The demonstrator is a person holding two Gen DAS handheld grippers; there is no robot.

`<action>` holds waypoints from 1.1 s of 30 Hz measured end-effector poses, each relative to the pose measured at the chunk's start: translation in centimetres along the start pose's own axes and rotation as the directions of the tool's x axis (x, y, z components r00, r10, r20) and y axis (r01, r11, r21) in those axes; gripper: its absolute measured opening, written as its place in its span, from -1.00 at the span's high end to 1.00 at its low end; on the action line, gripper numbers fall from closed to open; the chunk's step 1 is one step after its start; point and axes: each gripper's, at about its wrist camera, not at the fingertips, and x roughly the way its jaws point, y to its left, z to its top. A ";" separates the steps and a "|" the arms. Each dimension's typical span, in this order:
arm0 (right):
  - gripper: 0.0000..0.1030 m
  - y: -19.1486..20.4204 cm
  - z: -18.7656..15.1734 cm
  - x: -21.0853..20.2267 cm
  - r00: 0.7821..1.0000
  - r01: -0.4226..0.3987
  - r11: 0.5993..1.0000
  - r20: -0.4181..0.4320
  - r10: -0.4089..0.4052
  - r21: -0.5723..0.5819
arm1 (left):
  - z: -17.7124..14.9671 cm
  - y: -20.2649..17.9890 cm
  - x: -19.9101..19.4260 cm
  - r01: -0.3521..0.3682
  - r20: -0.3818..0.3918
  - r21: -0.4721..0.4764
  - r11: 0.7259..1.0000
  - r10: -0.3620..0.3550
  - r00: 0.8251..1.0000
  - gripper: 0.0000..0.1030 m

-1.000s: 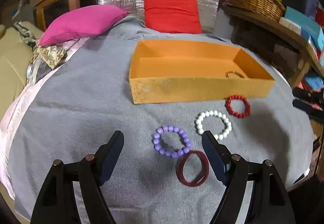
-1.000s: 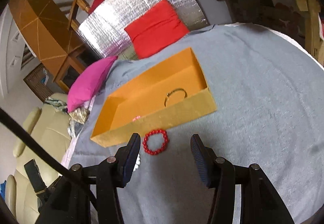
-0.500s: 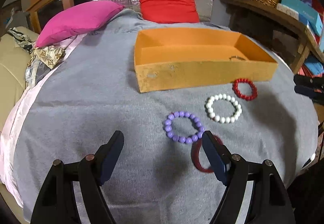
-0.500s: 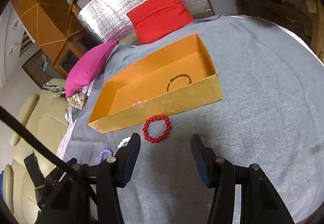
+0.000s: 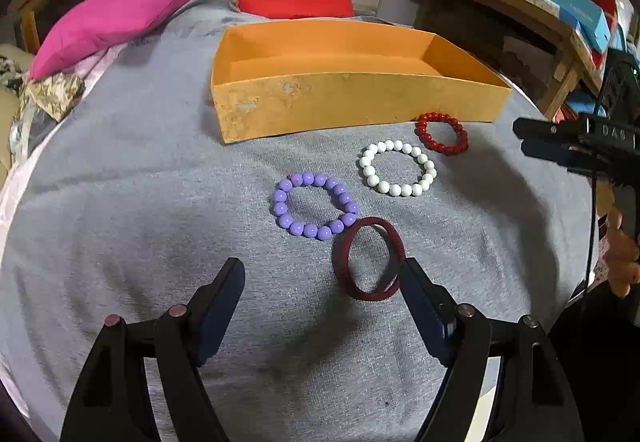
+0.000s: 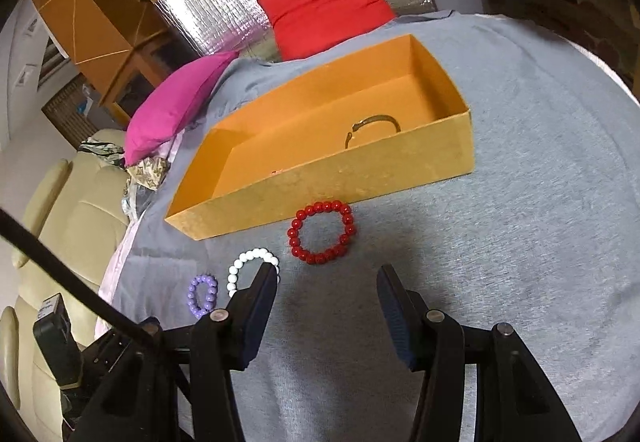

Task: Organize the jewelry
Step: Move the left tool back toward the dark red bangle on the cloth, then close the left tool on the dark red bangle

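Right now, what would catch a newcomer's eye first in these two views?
The orange box on the grey cloth stands out, with a thin metal bangle lying inside near its right end. In front of it lie a red bead bracelet, a white bead bracelet, a purple bead bracelet and a dark red hair tie. The right gripper, open, faces the red bracelet.

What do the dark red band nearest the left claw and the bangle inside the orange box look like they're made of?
Dark red band: probably fabric-covered elastic; matte, finely ribbed, with no beads. Bangle: likely metal; thin, rigid, open-ended, dull bronze-green. Orange box: seemingly cardboard, with scuffed pale patches on its front wall.
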 end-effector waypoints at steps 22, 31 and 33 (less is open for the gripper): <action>-0.07 -0.3 0.0 1.0 1.000 0.003 1.000 -0.028 -0.003 0.007 | 0.3 -1.7 1.8 0.045 -0.030 0.023 0.999 -0.045 0.999 -0.07; -0.07 -0.4 -0.1 1.6 0.999 0.014 1.000 -0.035 -0.014 0.019 | 0.3 -2.3 2.6 0.067 -0.050 0.022 0.998 -0.066 0.997 0.19; -0.07 -0.4 -0.1 1.8 0.999 0.018 1.000 -0.040 -0.017 0.021 | 0.3 -2.6 2.9 0.053 -0.059 0.034 0.998 -0.051 0.997 0.19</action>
